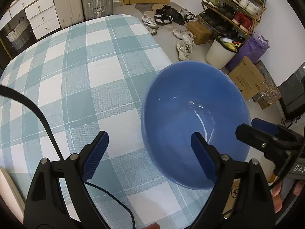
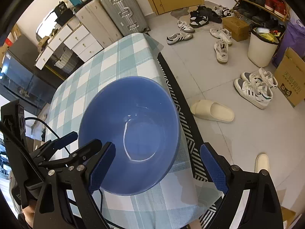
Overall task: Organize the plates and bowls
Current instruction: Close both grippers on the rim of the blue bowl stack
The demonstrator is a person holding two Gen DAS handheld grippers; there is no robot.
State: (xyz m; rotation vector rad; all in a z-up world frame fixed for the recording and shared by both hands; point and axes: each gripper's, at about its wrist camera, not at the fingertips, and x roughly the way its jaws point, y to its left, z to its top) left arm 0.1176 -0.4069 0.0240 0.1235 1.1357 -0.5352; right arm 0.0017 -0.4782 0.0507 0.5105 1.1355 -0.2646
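A blue bowl (image 1: 192, 118) sits upright near the right edge of a table with a blue-and-white checked cloth (image 1: 80, 76). It also shows in the right wrist view (image 2: 131, 133). My left gripper (image 1: 150, 152) is open, its right finger over the bowl's near rim and its left finger over the cloth. My right gripper (image 2: 162, 168) is open and wide, its left finger over the bowl's near rim. The right gripper also shows at the right of the left wrist view (image 1: 266, 135). Neither holds anything.
A black cable (image 1: 47, 126) crosses the cloth at the left. Beyond the table edge, the floor holds scattered shoes (image 2: 253, 89), a slipper (image 2: 213, 110), a white bin (image 2: 261, 45), cardboard boxes (image 1: 247, 80) and a shoe rack (image 1: 232, 7). Suitcases (image 2: 122, 7) and drawers (image 1: 42, 15) stand behind.
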